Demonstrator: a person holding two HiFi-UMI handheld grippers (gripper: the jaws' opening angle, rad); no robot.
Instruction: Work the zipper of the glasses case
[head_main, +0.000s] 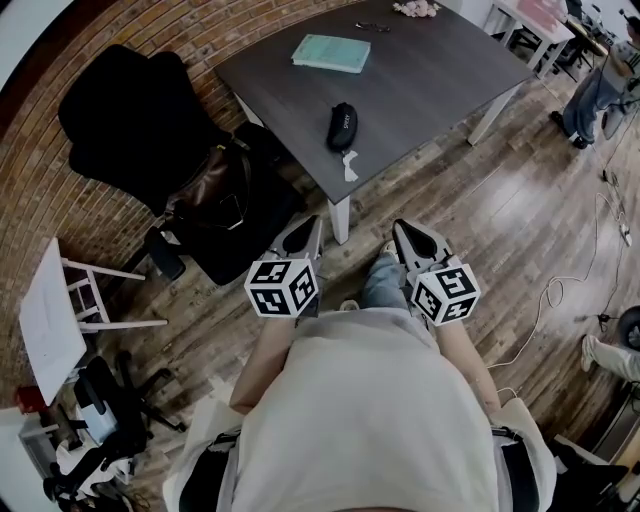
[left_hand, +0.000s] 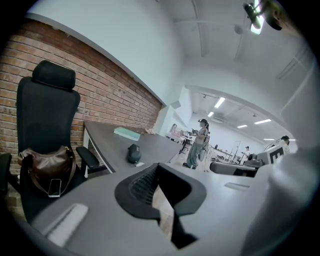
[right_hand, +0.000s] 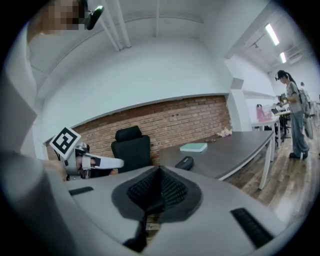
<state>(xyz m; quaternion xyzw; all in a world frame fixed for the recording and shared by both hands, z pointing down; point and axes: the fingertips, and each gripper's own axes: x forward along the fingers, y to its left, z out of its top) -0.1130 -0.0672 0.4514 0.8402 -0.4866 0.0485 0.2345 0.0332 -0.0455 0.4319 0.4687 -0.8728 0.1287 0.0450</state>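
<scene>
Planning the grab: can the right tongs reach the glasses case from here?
Probably not yet. The right tongs sit shut and empty, well short of the glasses case on the table; nothing blocks the path.

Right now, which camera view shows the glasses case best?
The head view: it looks down on the whole glasses case near the table's edge. Both gripper views show the case only from the side, small and far off.
</scene>
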